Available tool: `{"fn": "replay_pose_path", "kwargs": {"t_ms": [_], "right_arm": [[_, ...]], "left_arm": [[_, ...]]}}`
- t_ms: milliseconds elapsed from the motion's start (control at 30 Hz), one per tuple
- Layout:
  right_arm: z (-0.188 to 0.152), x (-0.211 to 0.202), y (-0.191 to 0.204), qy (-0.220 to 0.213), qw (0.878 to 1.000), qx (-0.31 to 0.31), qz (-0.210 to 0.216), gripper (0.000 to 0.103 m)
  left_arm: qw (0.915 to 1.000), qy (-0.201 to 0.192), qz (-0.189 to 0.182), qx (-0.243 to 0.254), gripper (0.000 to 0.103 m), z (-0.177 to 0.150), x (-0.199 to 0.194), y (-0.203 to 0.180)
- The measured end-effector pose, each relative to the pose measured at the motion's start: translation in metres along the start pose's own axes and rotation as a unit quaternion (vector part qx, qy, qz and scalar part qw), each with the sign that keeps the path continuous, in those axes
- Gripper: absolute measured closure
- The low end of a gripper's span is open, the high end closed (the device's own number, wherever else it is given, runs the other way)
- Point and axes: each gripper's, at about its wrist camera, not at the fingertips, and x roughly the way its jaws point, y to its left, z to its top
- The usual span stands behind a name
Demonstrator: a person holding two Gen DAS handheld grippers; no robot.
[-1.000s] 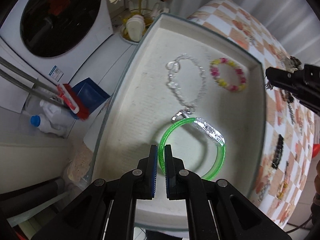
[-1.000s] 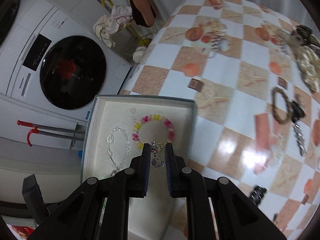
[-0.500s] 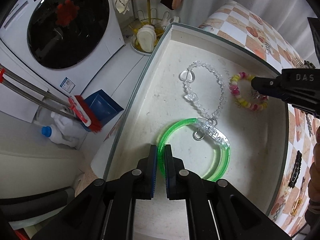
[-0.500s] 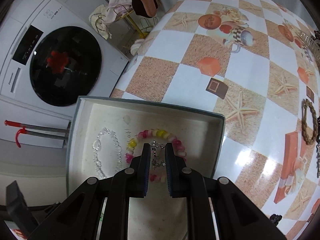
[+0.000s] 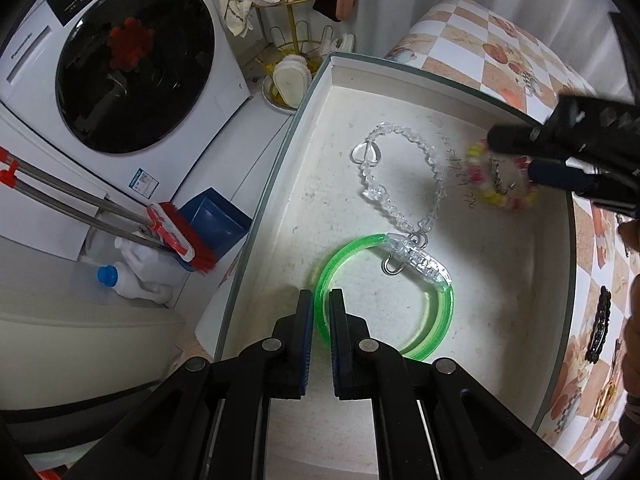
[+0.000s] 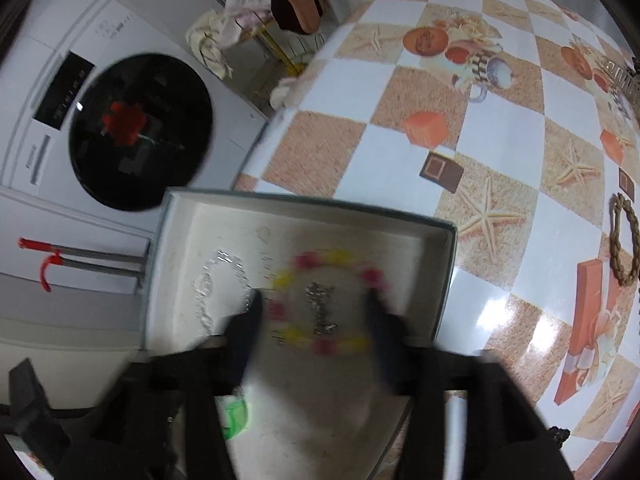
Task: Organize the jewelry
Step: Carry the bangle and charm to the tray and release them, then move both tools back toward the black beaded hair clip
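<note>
An open white box (image 5: 272, 184) sits at the table's edge. My left gripper (image 5: 320, 308) is shut on the rim of a green bangle (image 5: 440, 320), low over the box's near end. A clear crystal bracelet (image 5: 400, 136) lies in the box, its clasp end draped over the bangle. Further in lies a pink and yellow bead bracelet (image 6: 340, 258). My right gripper (image 6: 314, 312) hangs over it with its jaws opening wide. A small silver chain piece (image 6: 320, 308) lies loose inside the bead ring, between the fingers and untouched. In the left wrist view the right gripper (image 5: 514, 156) comes in from the right.
The box (image 6: 304, 204) stands on a table with a checkered orange and white cloth (image 6: 480, 140). A woven brown ring (image 6: 624, 240) and a black hair clip (image 5: 598, 332) lie on the cloth. Beyond the edge are a washing machine (image 5: 132, 64), a red broom (image 5: 180, 236) and a slipper rack (image 5: 288, 40).
The right gripper came down over the box and its jaws spread, letting the silver chain piece drop inside the bead bracelet. The left gripper kept its hold on the bangle.
</note>
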Motion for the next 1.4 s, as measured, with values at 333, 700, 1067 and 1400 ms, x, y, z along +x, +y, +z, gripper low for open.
{"fn": "replay_pose_path", "kwargs": {"t_ms": [333, 700, 1067, 1400], "right_arm": [[-0.014, -0.046, -0.014, -0.04, 0.998, 0.028, 0.04, 0.03], [-0.05, -0.095, -0.06, -0.069, 0.994, 0.082, 0.03, 0.022], [-0.096, -0.129, -0.115, -0.079, 0.987, 0.138, -0.009, 0.022], [-0.143, -0.148, -0.165, -0.08, 0.975, 0.203, -0.038, 0.021]], "left_arm": [[0.9998, 0.003, -0.011, 0.018, 0.09, 0.003, -0.008, -0.012], [0.9996, 0.008, -0.018, 0.022, 0.09, 0.006, -0.01, -0.015], [0.9995, -0.001, -0.017, 0.028, 0.0, 0.006, -0.023, -0.022], [0.9971, -0.037, 0.0, 0.067, 0.0, -0.001, -0.015, -0.044]]}}
